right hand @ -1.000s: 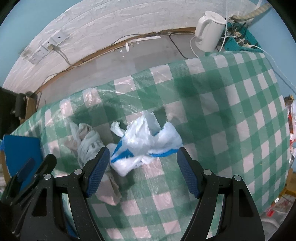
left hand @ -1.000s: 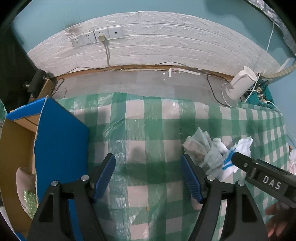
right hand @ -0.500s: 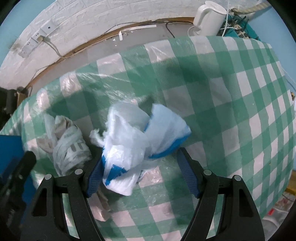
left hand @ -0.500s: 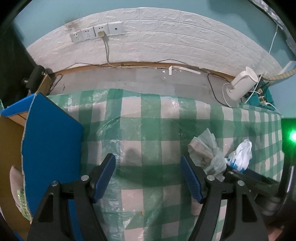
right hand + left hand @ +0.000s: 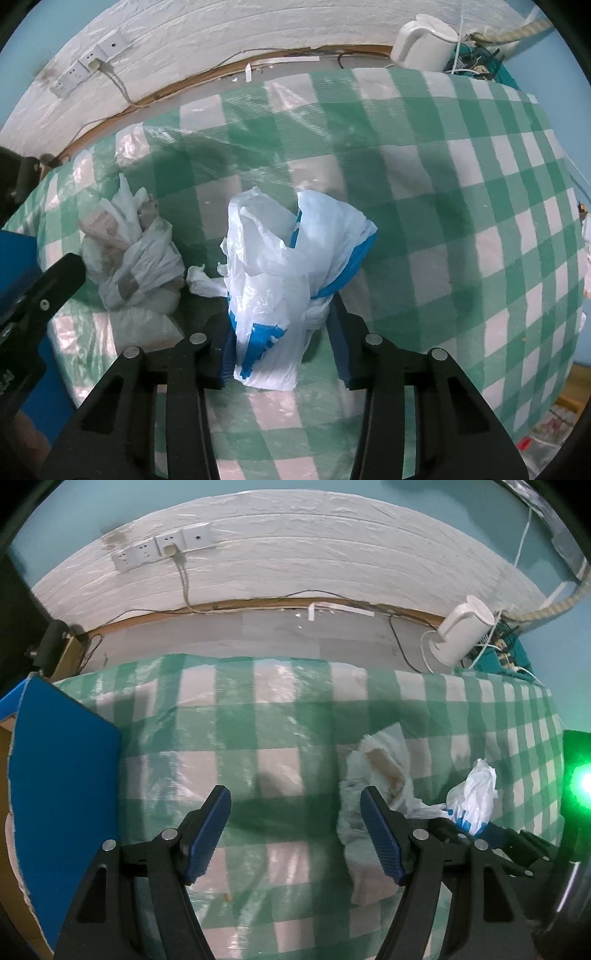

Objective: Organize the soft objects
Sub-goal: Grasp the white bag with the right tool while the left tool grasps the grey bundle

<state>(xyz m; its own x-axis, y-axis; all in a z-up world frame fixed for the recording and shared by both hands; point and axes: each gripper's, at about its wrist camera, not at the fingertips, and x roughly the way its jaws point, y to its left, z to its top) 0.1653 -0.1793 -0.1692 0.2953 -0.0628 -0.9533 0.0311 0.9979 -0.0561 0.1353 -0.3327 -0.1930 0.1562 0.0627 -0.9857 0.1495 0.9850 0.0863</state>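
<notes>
White-and-blue plastic bag [image 5: 280, 273] is pinched by the right hand-held gripper [image 5: 282, 350] for lifting, beside the knotted bag [image 5: 129, 258]; left hand-held gripper [image 5: 295, 830] waits spread, empty.

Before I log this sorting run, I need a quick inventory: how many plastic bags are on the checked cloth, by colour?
White bag with blue print: 1
Crumpled white and brownish bag: 1
Total: 2 bags on the checked cloth
The right gripper is clamped on the blue-printed one.
</notes>
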